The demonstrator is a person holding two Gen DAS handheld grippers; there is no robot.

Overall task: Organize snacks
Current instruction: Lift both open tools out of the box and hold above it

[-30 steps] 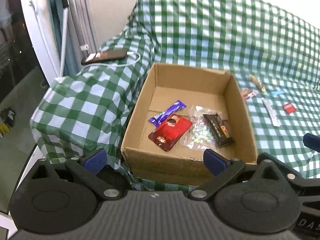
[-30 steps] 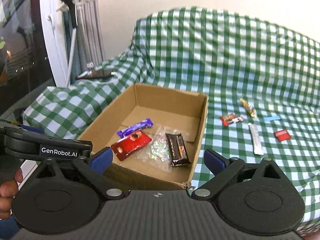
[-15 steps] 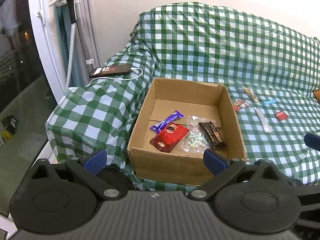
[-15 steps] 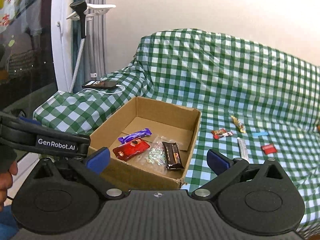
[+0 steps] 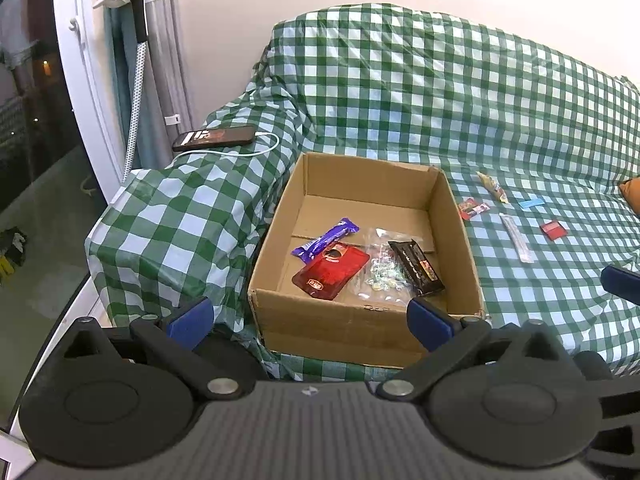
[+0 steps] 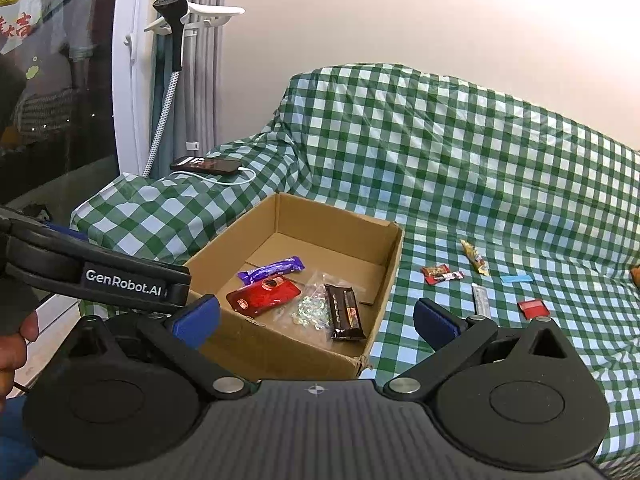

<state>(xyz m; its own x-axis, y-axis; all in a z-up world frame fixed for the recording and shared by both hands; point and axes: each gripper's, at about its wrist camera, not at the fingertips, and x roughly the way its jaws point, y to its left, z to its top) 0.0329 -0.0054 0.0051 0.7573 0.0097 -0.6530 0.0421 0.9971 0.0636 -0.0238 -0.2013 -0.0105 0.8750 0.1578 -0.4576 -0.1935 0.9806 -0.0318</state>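
Note:
An open cardboard box (image 5: 276,216) (image 6: 390,268) sits on a green-checked sofa cover. Inside lie a purple bar (image 5: 325,237) (image 6: 272,270), a red pouch (image 5: 331,270) (image 6: 264,295), a clear candy bag (image 5: 380,272) (image 6: 314,306) and a dark brown bar (image 5: 416,266) (image 6: 346,312). Right of the box, loose snacks rest on the cover: a red-brown wrapper (image 5: 473,208) (image 6: 442,274), a yellow stick (image 5: 493,187) (image 6: 474,257), a blue packet (image 5: 531,202) (image 6: 516,279), a white stick (image 5: 516,232) (image 6: 480,299) and a red packet (image 5: 554,229) (image 6: 533,308). My left gripper (image 5: 308,316) and right gripper (image 6: 316,316) hover open and empty before the box's near wall.
A phone (image 5: 214,138) (image 6: 206,165) with a white cable lies on the covered armrest at left. A garment steamer (image 6: 174,20) stands by the window behind it. A hand (image 6: 16,344) holds the left gripper's handle. An orange object (image 5: 630,196) shows at the far right edge.
Both grippers have pulled back and risen, so the box and snacks look smaller and more of the wall shows. Nothing on the sofa has moved.

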